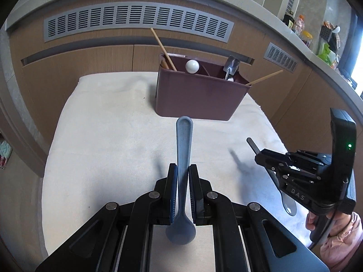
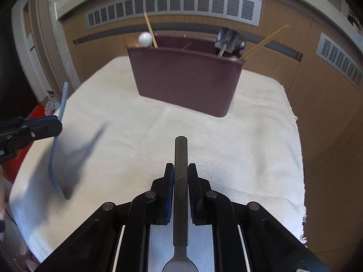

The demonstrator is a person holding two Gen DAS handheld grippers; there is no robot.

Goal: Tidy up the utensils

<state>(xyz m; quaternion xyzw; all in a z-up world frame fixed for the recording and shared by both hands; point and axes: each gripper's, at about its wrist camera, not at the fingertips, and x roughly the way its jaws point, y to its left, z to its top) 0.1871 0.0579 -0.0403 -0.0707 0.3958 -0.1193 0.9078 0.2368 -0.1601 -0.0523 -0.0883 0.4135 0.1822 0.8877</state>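
Observation:
My left gripper point(image 1: 182, 172) is shut on the handle of a blue plastic spoon point(image 1: 184, 145), its bowl toward the camera and its handle tip pointing at the brown utensil caddy point(image 1: 197, 97). My right gripper point(image 2: 180, 171) is shut on the dark handle of a metal spoon point(image 2: 180, 158), bowl near the camera. In the left wrist view the right gripper point(image 1: 257, 156) hangs at the right with the metal spoon point(image 1: 288, 204) below it. In the right wrist view the left gripper point(image 2: 57, 125) holds the blue spoon point(image 2: 57, 140) at the left. The caddy point(image 2: 188, 79) stands on the white cloth point(image 2: 249, 136).
The caddy holds wooden chopsticks point(image 1: 163, 47), a white round-ended utensil point(image 1: 192, 66) and a metal utensil point(image 1: 231, 66). Wooden cabinet panels with grey vents point(image 1: 138, 20) stand behind the cloth-covered surface point(image 1: 102, 136). A person's hand point(image 1: 317, 222) holds the right gripper's grip.

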